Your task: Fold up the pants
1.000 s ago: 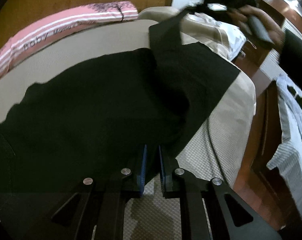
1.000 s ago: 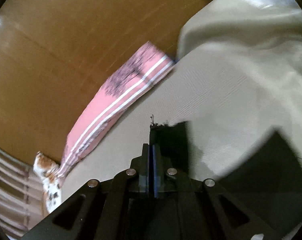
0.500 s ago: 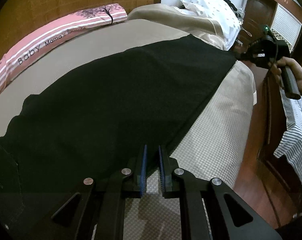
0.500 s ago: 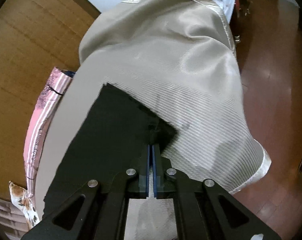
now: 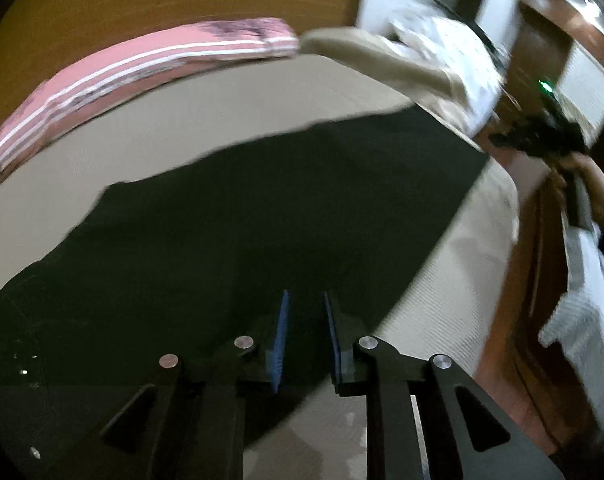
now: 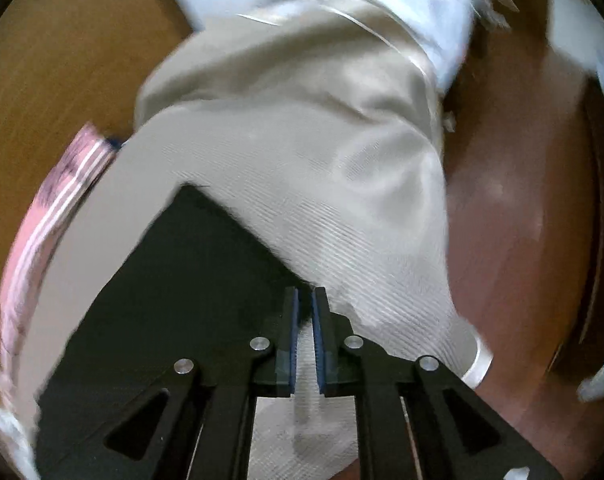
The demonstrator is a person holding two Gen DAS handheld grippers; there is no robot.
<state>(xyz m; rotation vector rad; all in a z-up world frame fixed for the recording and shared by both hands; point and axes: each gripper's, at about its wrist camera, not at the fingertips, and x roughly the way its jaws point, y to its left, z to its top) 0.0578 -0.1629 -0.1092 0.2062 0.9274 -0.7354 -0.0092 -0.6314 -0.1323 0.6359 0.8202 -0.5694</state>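
Note:
The black pants (image 5: 230,232) lie spread flat across the beige bed (image 5: 230,108), reaching from the near left to the far right edge. My left gripper (image 5: 305,300) is open and empty over the pants' near edge. My right gripper (image 6: 305,294) is slightly open and empty, just off the pants' hem corner (image 6: 206,256). It also shows at the far right of the left wrist view (image 5: 542,136), held in a hand beyond the bed's edge.
A pink striped pillow (image 5: 134,68) lies along the wooden headboard (image 5: 142,0). A bunched beige cover (image 6: 302,92) and a white cloth (image 5: 454,48) sit at the bed's far end. Red-brown floor (image 6: 514,208) and a striped cloth (image 5: 586,320) lie to the right.
My right gripper laid the lifted pant leg down flat, let go of the hem and drew back. My left gripper opened a little wider and shifted over the pants.

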